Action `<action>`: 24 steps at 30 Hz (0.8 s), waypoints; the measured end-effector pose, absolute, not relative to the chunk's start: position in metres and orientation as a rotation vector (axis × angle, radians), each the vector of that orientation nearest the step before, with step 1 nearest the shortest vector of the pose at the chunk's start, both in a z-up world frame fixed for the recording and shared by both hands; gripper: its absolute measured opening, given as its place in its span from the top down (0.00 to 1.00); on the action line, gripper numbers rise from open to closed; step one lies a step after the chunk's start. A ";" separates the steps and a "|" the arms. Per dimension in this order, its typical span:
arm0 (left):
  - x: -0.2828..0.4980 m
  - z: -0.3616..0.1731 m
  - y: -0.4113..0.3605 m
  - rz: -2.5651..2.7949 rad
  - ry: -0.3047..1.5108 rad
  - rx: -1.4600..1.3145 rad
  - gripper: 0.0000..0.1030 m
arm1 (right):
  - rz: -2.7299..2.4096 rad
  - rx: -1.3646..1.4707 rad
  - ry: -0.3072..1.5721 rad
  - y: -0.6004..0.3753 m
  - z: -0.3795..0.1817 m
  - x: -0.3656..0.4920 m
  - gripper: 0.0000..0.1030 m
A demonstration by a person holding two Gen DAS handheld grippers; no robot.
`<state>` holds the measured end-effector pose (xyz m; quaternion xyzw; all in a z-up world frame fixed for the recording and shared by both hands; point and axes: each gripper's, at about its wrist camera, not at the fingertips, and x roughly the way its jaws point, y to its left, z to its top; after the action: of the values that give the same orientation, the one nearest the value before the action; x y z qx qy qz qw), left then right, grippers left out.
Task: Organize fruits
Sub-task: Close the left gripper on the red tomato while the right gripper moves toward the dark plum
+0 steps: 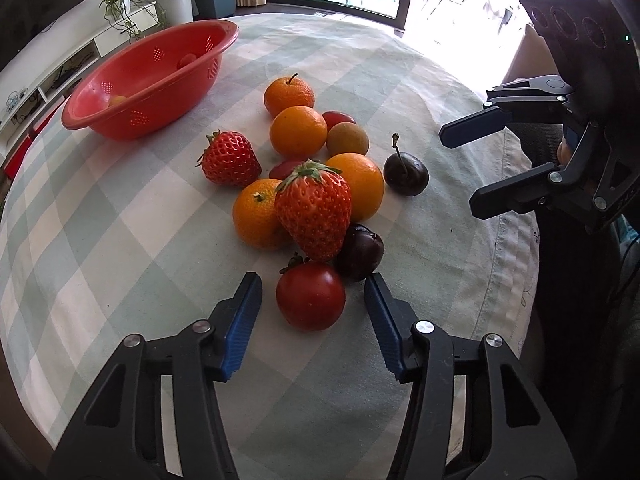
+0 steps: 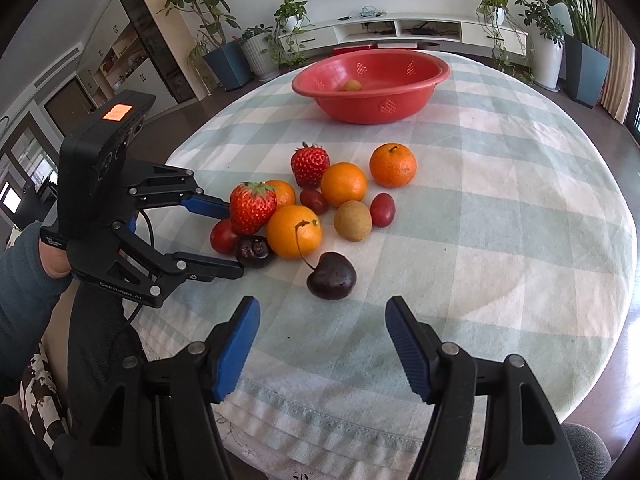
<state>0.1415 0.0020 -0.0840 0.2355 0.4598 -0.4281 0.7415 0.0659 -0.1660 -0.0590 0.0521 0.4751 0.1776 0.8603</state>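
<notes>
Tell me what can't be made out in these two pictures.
- Red basket: its near wall hides part of the inside in both views; one small fruit shows.
- Cherry tomato between the left gripper fingers: the strawberry covers part of it in the right view; contact with the pads is unclear.

red basket (image 2: 372, 96), fruit pile, dark cherry (image 2: 331, 276)
</notes>
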 end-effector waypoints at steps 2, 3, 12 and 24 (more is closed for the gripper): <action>0.142 -0.084 0.003 -0.940 1.008 0.512 0.52 | 0.375 0.109 0.998 -0.165 -0.059 0.066 0.33; 0.142 -0.084 0.003 -0.940 1.010 0.507 0.54 | 0.375 0.110 0.999 -0.164 -0.059 0.066 0.33; 0.140 -0.081 0.006 -0.930 1.022 0.481 0.63 | 0.388 0.102 0.999 -0.157 -0.057 0.065 0.33; 0.137 -0.080 0.014 -0.897 1.015 0.440 0.71 | 0.443 0.128 1.012 -0.140 -0.058 0.068 0.33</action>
<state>0.1369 0.0145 -0.0804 0.2018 0.4657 -0.4116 0.7570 0.0675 -0.1404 -0.0583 0.0607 0.4803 0.2101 0.8494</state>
